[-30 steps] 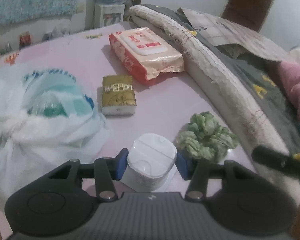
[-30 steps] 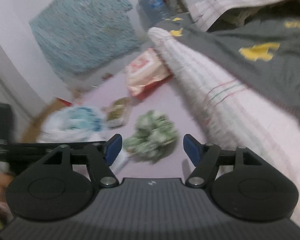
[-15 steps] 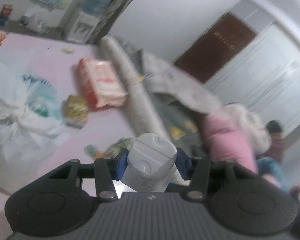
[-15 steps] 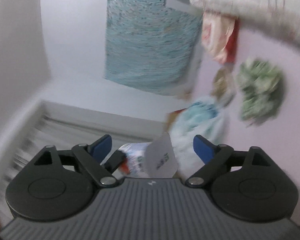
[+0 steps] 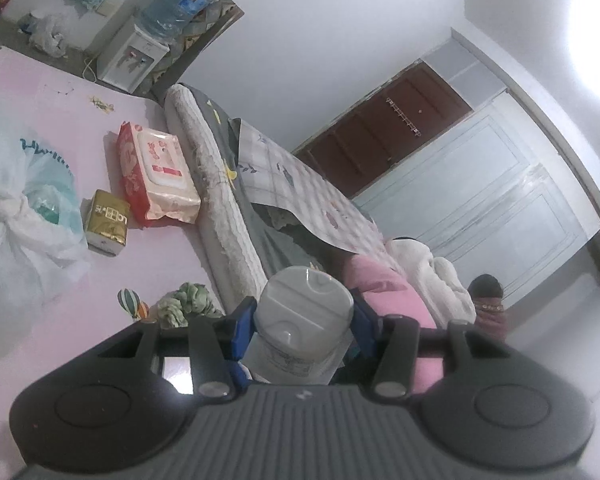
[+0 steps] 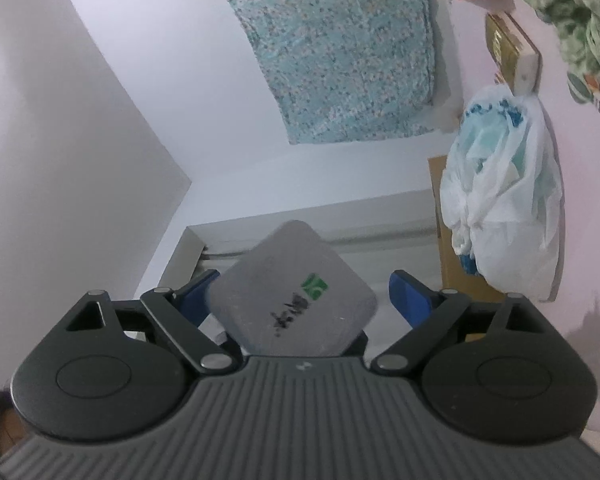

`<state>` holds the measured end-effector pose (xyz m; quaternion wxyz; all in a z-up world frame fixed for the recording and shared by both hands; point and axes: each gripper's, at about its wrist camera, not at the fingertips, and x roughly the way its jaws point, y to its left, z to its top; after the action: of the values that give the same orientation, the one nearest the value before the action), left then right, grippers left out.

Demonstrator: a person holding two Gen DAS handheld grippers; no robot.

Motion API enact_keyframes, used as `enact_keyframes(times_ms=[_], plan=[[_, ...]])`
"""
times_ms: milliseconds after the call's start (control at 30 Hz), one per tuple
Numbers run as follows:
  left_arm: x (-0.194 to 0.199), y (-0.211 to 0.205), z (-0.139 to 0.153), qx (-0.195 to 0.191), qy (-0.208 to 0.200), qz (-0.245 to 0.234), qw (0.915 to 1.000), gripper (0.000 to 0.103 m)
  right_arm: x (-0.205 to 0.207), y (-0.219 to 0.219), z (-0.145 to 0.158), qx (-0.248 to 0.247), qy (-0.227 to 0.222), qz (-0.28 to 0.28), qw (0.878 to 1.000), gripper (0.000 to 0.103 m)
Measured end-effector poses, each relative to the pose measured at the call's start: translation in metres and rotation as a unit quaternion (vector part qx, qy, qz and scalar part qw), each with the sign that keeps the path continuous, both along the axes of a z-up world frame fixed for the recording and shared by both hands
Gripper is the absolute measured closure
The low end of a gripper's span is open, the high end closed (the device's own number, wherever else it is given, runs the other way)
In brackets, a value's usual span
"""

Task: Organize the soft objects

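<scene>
My left gripper (image 5: 302, 326) is shut on a white wipes canister (image 5: 302, 320) and holds it lifted, tilted, above the pink mat (image 5: 140, 256). In the right wrist view the canister's bottom (image 6: 294, 288) sits between the spread blue fingers (image 6: 410, 294) of my open right gripper (image 6: 300, 294); I cannot tell if they touch it. A green scrunchie (image 5: 186, 306) lies on the mat near the mattress edge; it also shows in the right wrist view (image 6: 580, 12). A red wet-wipes pack (image 5: 154, 174) and a gold tissue pack (image 5: 106, 222) lie farther off.
A tied white plastic bag (image 5: 16, 220) sits at the left of the mat. A rolled mattress with grey bedding (image 5: 236, 216) borders the mat. Pink and white soft items (image 5: 400, 280) lie on the bed. A water dispenser (image 5: 140, 48) stands at the back wall.
My left gripper has lifted the canister off the mat and tilted up. My right gripper swung away from the scrunchie and rolled; the canister bottom is now between its fingers.
</scene>
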<state>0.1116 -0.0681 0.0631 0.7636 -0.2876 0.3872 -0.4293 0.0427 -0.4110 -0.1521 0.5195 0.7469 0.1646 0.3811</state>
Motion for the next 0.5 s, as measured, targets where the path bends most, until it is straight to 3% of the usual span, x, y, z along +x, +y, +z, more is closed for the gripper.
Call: enact_keyframes(times_ms=[67, 333, 433, 500], plan=[[0.0, 0.001, -0.002, -0.006, 0.002, -0.001, 1.0, 0.052, -0.003, -0.002, 0.003, -0.021, 0.002, -0.007, 1.0, 0.026], [0.0, 0.005, -0.009, -0.005, 0.006, 0.001, 1.0, 0.052, -0.02, -0.014, 0.005, -0.061, 0.015, -0.023, 0.998, 0.026], [0.001, 0.013, -0.007, -0.004, 0.003, 0.023, 0.9997, 0.041, -0.021, -0.017, 0.002, -0.085, 0.036, -0.024, 0.995, 0.026], [0.003, 0.019, -0.007, 0.001, -0.003, 0.034, 0.9994, 0.039, -0.021, -0.018, -0.002, -0.103, 0.054, -0.022, 0.993, 0.026]])
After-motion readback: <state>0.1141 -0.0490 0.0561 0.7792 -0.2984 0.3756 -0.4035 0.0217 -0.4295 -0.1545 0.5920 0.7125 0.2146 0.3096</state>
